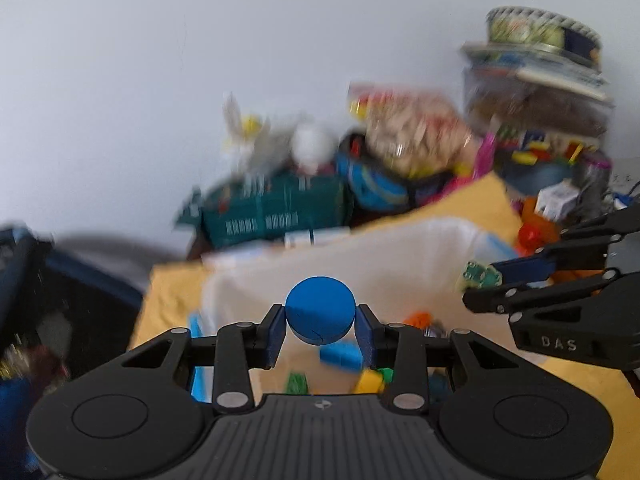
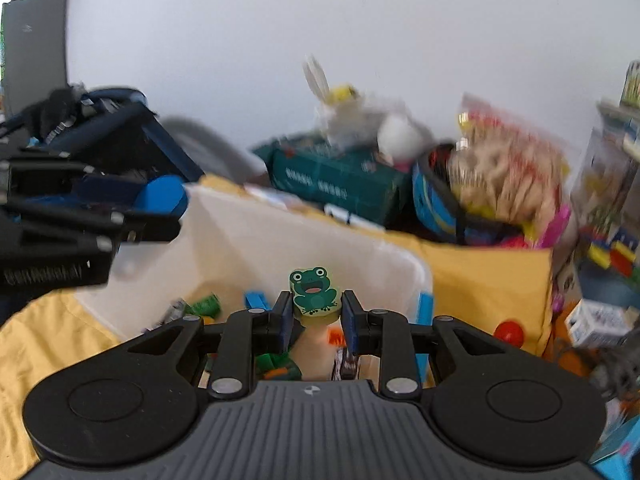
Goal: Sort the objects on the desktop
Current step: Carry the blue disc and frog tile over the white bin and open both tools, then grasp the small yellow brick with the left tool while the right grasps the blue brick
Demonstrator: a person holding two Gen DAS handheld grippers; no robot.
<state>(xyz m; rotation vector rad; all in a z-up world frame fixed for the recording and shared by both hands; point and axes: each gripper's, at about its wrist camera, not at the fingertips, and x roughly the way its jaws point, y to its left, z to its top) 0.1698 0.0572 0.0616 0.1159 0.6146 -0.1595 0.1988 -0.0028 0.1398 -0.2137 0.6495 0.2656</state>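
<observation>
Yellow cloth (image 2: 488,276) under white bin (image 2: 248,236): both grippers above it, left gripper (image 1: 320,316) pinching blue disc (image 1: 320,310), right gripper (image 2: 316,300) pinching frog block (image 2: 314,290), 2 pieces aloft.

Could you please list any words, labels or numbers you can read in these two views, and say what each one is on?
"DAS": raised letters on the black body of the right gripper, seen in the left wrist view.
White print on the green box: too blurred to read.
Print on the snack bag and the small white carton: unreadable.
</observation>
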